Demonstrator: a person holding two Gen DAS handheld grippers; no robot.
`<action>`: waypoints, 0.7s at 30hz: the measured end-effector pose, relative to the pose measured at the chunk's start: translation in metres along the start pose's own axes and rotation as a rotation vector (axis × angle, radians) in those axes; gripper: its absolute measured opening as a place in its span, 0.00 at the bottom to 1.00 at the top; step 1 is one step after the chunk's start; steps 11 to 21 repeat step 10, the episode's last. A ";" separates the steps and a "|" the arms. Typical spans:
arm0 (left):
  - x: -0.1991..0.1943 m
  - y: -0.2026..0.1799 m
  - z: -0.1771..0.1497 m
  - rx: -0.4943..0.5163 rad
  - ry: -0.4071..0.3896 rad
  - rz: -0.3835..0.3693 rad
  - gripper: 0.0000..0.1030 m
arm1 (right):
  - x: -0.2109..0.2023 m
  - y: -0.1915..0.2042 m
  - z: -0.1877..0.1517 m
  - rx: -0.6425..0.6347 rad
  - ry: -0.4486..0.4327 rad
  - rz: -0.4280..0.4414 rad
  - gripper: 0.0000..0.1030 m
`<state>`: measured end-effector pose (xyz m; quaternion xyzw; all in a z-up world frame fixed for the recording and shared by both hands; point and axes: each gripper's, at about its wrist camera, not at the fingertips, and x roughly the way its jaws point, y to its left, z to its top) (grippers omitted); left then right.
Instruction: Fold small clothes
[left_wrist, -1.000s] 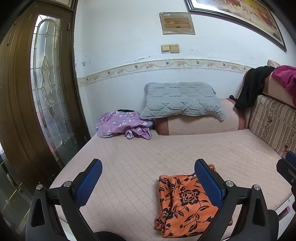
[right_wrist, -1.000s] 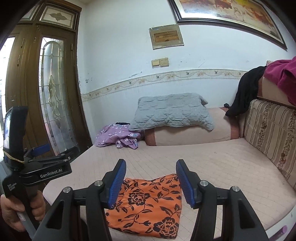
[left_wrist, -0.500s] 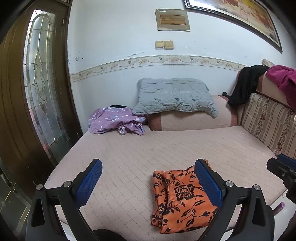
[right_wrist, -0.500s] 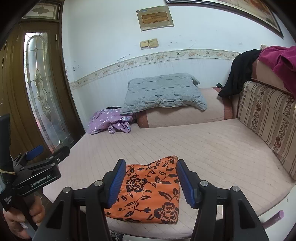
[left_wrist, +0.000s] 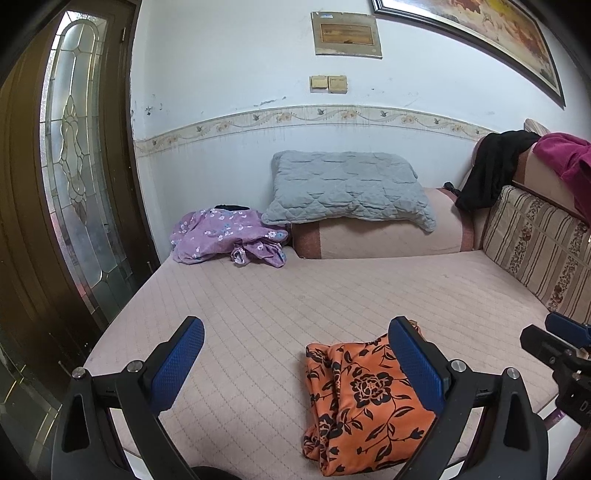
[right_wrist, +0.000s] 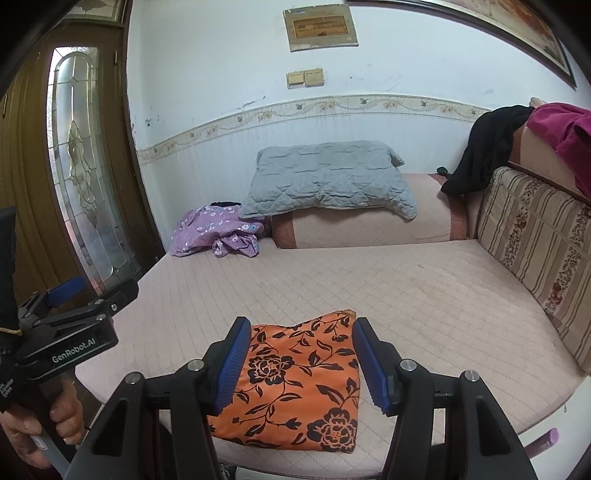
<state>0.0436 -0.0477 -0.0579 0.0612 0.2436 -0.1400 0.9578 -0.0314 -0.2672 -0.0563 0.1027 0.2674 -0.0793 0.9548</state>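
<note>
Orange floral folded cloth (right_wrist: 299, 384) on quilted mattress (left_wrist: 314, 295), left gripper (left_wrist: 295, 369) and right gripper (right_wrist: 301, 365) fingers spread, empty

The right pad of the left claw (left_wrist: 295, 363) covers the right edge of the folded orange floral cloth (left_wrist: 354, 402), while the right claw (right_wrist: 301, 363) hides both side edges of that cloth in its own view. Above both claws, the large framed painting (left_wrist: 480, 37) is cut off by the picture's top edge, and the print on the small wall plaque (right_wrist: 320, 26) is too small to read. Far right of the claws, the magenta garment (right_wrist: 561, 129) runs out of frame.
</note>
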 end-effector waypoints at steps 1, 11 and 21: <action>0.004 0.000 0.001 -0.002 0.005 0.002 0.97 | 0.005 0.001 0.001 -0.002 0.005 0.001 0.59; 0.047 0.013 0.009 -0.033 0.017 0.000 0.97 | 0.052 -0.003 0.012 -0.037 0.020 0.019 0.59; 0.047 0.013 0.009 -0.033 0.017 0.000 0.97 | 0.052 -0.003 0.012 -0.037 0.020 0.019 0.59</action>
